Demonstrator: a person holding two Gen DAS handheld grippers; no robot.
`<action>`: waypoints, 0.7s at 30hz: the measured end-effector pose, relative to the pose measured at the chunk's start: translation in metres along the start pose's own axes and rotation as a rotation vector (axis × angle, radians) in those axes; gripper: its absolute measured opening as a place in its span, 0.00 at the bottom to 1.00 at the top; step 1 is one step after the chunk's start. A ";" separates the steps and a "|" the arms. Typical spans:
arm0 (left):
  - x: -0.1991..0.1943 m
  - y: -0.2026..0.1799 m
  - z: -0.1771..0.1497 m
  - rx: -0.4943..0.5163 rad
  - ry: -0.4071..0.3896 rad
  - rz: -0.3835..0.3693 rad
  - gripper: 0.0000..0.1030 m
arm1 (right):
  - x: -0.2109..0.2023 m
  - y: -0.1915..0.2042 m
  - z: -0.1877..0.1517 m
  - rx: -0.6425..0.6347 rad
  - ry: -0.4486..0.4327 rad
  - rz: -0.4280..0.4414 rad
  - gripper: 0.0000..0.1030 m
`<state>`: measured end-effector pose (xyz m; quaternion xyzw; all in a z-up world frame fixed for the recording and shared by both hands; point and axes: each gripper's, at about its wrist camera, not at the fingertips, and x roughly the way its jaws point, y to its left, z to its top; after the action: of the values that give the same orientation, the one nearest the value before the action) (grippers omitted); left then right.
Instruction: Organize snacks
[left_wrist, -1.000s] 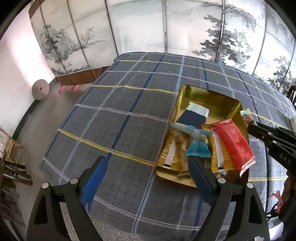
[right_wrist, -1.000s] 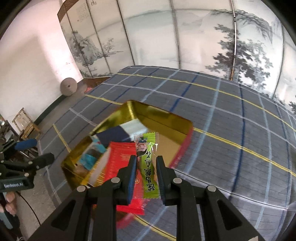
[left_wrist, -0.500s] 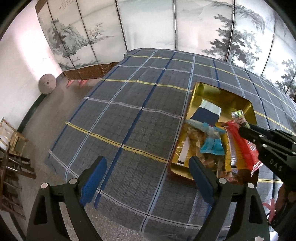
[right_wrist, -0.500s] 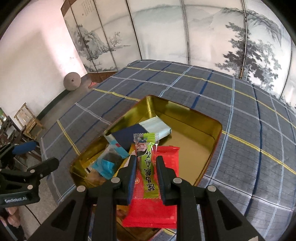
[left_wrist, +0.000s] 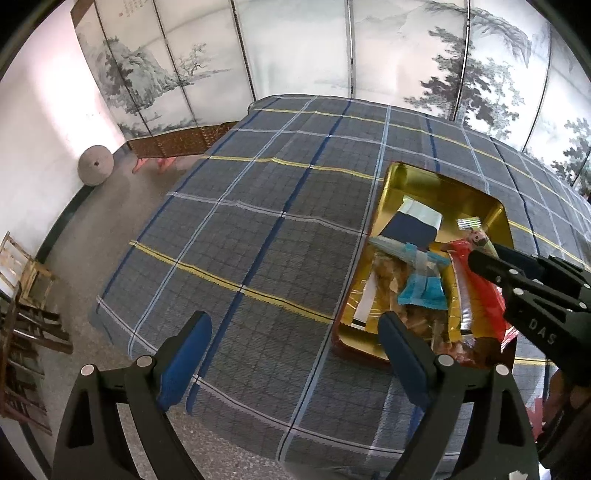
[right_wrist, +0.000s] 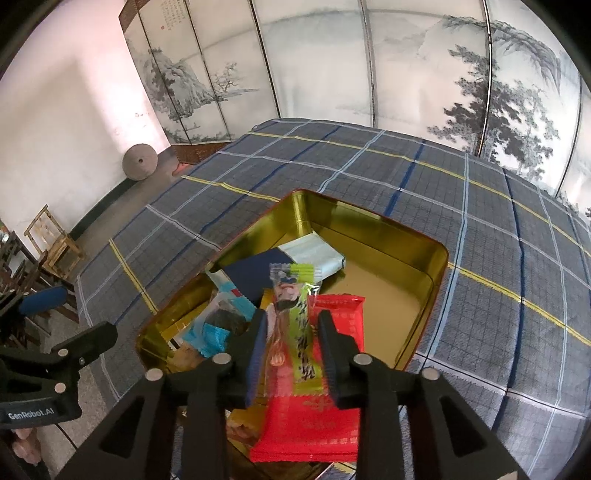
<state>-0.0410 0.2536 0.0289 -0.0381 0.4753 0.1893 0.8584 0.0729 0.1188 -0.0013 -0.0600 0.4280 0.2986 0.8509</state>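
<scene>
Parted by a narrow gap on each side, our right gripper (right_wrist: 293, 341) has just been opening its jaws, and the green snack packet (right_wrist: 299, 332) stands between the pads with neither pressing on it. We see its long axis running straight ahead along the fingers, crimped clear top pointing away from us, base toward the gripper body. It is a slim wrapper, lime green on one half and clear on the other, with a cartoon face near the top and dark characters down its length. Under it lies a red packet (right_wrist: 314, 417), pointing the same way. Both are over the near end of the gold tin (right_wrist: 417, 251), with blue and white packets ahead and left of the jaws. Our left gripper (left_wrist: 291, 358) hangs wide open over the plaid tablecloth (left_wrist: 258, 229), holding nothing.
</scene>
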 end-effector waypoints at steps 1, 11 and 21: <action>-0.001 -0.001 0.000 -0.001 0.000 0.001 0.87 | -0.001 0.000 0.000 0.001 -0.002 -0.004 0.41; -0.002 -0.005 0.000 0.002 -0.003 -0.004 0.88 | -0.006 0.003 -0.008 -0.004 -0.014 -0.002 0.60; -0.004 -0.008 0.000 0.002 -0.004 -0.003 0.88 | -0.035 0.011 -0.017 -0.011 -0.084 -0.071 0.75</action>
<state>-0.0404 0.2447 0.0316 -0.0374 0.4736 0.1876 0.8597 0.0391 0.1052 0.0165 -0.0670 0.3878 0.2730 0.8779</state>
